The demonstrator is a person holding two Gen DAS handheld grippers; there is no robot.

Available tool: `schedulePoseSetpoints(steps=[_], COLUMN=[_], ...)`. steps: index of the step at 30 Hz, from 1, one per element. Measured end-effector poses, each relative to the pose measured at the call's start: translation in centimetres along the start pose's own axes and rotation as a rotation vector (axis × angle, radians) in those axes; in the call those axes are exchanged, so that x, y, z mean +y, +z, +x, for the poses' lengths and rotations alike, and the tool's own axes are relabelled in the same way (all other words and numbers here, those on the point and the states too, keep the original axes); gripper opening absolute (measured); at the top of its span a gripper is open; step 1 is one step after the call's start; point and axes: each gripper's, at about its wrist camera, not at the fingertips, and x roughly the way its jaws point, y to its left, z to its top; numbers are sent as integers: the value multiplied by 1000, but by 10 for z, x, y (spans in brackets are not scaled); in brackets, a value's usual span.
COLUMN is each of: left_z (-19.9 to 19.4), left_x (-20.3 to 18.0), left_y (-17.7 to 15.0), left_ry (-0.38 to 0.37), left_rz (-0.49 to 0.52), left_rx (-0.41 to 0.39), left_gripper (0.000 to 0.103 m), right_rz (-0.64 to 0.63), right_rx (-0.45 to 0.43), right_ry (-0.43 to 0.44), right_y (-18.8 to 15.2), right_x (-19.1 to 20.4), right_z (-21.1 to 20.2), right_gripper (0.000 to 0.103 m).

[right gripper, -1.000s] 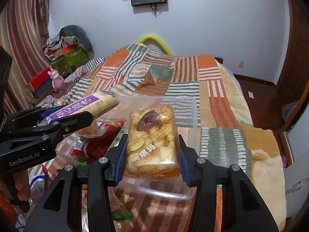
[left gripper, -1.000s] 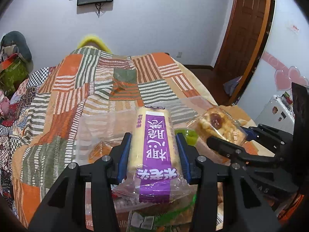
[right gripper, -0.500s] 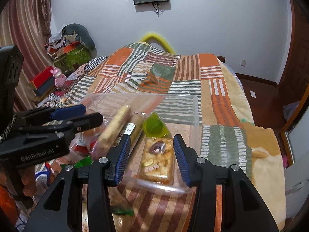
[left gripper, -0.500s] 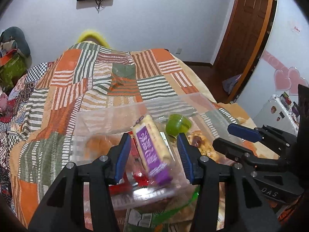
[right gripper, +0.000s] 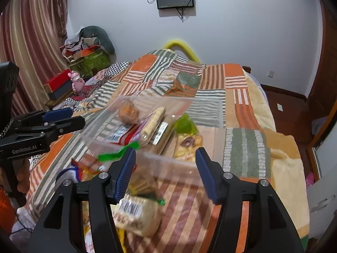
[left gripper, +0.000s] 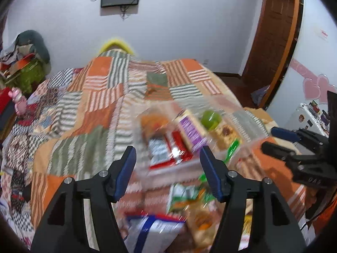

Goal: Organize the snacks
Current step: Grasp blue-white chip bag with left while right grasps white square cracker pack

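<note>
A clear plastic bin (right gripper: 210, 113) sits on the patchwork bed cover; it also shows in the left wrist view (left gripper: 250, 135). Inside lie the purple-labelled cracker pack (left gripper: 192, 131), also in the right wrist view (right gripper: 152, 123), the yellow pastry pack (right gripper: 186, 147), a green jelly cup (right gripper: 185, 124), a red wrapper (right gripper: 126, 132) and an orange snack (right gripper: 128, 111). My left gripper (left gripper: 167, 165) is open and empty, in front of the bin. My right gripper (right gripper: 165, 166) is open and empty at the bin's near wall.
Loose snack packs lie on the cover in front of the bin: a bread pack (right gripper: 134, 213), a green-tagged pack (right gripper: 118, 154), a blue and white pack (left gripper: 155, 227). Boxes and a pink toy (right gripper: 76, 82) stand at the left. The bed's right edge drops to the floor (right gripper: 290, 109).
Both grippers opened and dropped their packs into the bin: the purple cracker pack from the left, the pastry pack from the right. Both have since pulled back and up.
</note>
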Motion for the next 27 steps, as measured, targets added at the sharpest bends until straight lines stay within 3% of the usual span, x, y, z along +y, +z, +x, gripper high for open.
schedulePoseSetpoints(steps=[7,15,27], left_z=[-7,-5,23], left_x=[24,30,35], left_y=[-50,-102,-118], left_ry=[6,-17,-13], left_rz=[-35,-101,-136], left_rx=[94,178,214], left_gripper=[64,66,70], right_rz=[7,41,22], right_rx=[20,106,194], right_ry=[-14,17,33], right_y=[-23,-45,-66], right_x=[12,21,45], right_z=[-3,11,37], right_gripper=[81,83,85])
